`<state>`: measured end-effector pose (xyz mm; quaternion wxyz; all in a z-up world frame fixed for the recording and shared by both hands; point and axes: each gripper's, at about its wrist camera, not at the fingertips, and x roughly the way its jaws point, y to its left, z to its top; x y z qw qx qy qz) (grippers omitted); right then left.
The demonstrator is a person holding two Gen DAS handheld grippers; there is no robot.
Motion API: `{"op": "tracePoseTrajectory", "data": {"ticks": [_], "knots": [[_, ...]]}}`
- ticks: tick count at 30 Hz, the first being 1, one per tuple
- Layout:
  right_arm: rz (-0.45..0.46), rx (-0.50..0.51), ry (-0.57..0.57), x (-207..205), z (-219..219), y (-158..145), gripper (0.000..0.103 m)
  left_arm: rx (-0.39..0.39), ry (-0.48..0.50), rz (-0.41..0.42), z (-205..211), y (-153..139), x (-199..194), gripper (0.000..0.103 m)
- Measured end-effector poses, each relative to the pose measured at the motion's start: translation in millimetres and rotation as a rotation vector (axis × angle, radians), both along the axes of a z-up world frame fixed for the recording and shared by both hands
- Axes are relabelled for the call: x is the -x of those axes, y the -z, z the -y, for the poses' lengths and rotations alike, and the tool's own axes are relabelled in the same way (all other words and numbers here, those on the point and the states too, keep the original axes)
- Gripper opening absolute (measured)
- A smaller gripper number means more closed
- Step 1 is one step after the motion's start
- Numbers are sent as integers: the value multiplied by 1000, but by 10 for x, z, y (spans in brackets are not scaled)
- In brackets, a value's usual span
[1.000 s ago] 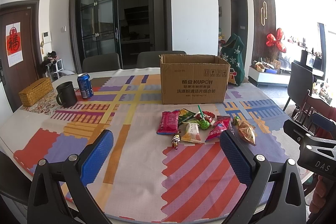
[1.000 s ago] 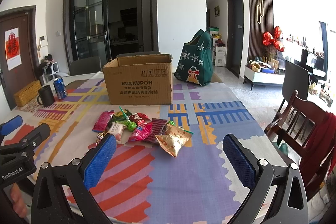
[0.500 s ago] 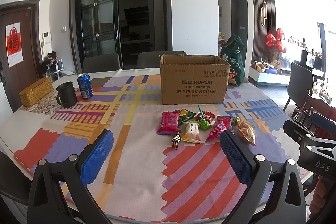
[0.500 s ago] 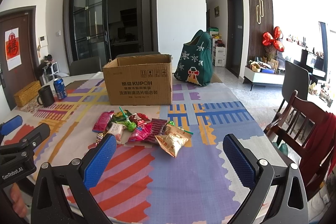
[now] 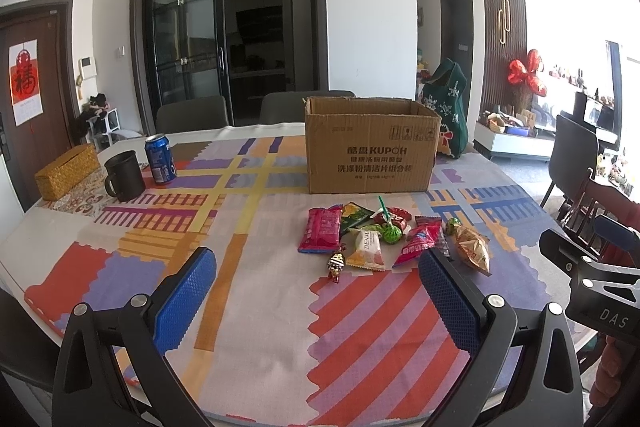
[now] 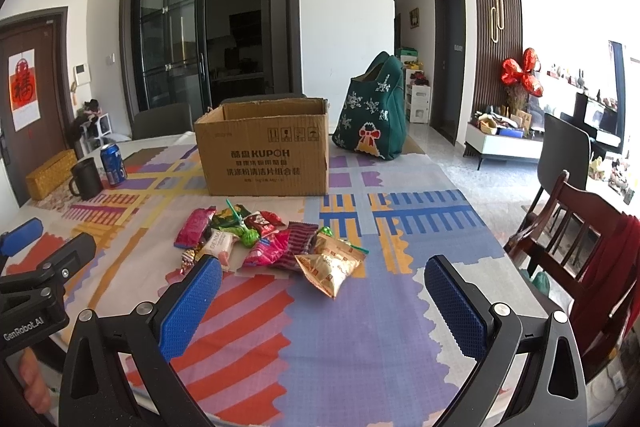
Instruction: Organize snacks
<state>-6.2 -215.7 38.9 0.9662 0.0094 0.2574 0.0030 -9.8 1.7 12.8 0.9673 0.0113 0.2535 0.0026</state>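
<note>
Nothing is being carried yet, so by the look of things the sorting is only beginning. The left hand-held gripper [image 5: 316, 291] is hovering over the near edge of the desk [image 5: 248, 307] with its blue pads spread wide and nothing between them. Far ahead and to its left, a woven box [image 5: 66, 171], a black mug [image 5: 125, 176] and a blue soda can [image 5: 160, 158] are standing well apart from the snacks.

Straight ahead of it, the snack pile is lying loose on the patterned cloth: a pink packet [image 5: 322, 235], a white DENMA packet [image 5: 366, 250], a small striped candy [image 5: 336, 263], a green lollipop [image 5: 390, 232] and a red-pink packet [image 5: 420, 246], some touching or overlapping. Beyond them the open cardboard box [image 5: 370, 151] is standing upright; whether anything is inside cannot be told from here.

The right hand-held gripper [image 6: 322, 297] is likewise gaping wide and holding nothing, with the golden chip bag [image 6: 328, 267] lying just ahead between its fingers and the purple striped packet [image 6: 300, 241] just beyond. Every visible snack is still waiting outside the box, so seemingly the whole job remains.
</note>
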Motion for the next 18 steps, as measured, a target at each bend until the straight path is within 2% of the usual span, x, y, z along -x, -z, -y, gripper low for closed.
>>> {"op": "tracePoseTrajectory", "data": {"ticks": [7,18], "knots": [[-31,14,-35,-160,-65,178,102,4,-6,-35,-48,122,-188,101],[-68,45,-106,-486,-266,266,99,1,-7,-96,-92,232,-526,84]]}}
